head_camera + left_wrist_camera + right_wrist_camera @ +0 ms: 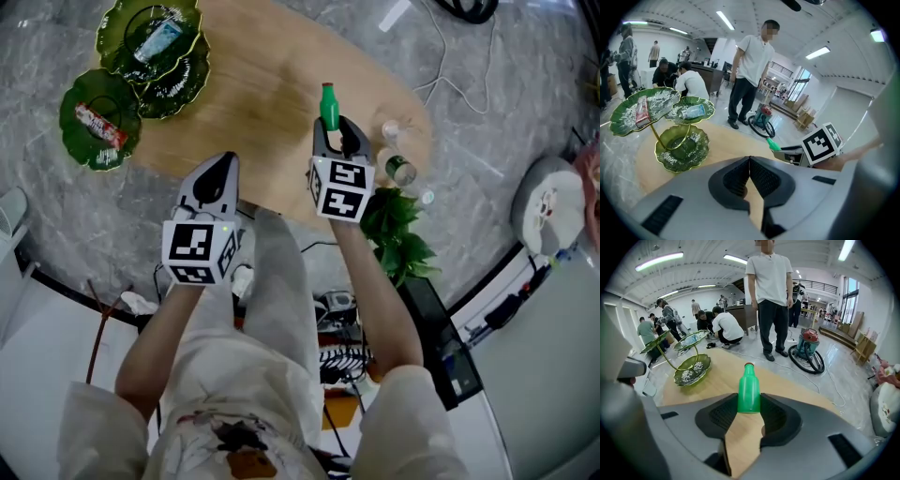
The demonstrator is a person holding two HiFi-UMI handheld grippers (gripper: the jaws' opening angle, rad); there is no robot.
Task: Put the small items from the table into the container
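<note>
**Over the near edge of the worktop: green bottle pinched, other fingers empty**

Over the near edge of the oval wooden worktop [262,84], towards its right end, my right gripper [339,139] holds a small green plastic bottle [328,106]. The fingers [774,416] pinch its lower body from both sides. Its neck and cap stick out past the fingertips, pointing away from me. The bottle is clear of the wood, with bare worktop showing under it in the right gripper view.

My left gripper [225,161] hangs beside it, also at the near edge and a little closer to me. Its ribbed fingers [761,178] are pressed together at the tips, with nothing between them.

The container, a green leaf-dish stand [183,80] with three dishes on a thin gold stem, sits at the far left end of the worktop, well apart from both grippers. One dish holds a red tube [100,125] and another holds a blue and white packet [157,40]. The third, which is the lowest in the left gripper view, looks empty.

At the right end of the worktop, just beside my right gripper, lie a clear bottle with a white cap [390,132] and a dark green bottle [401,170]. A leafy plant [398,230] shows below that edge.
</note>
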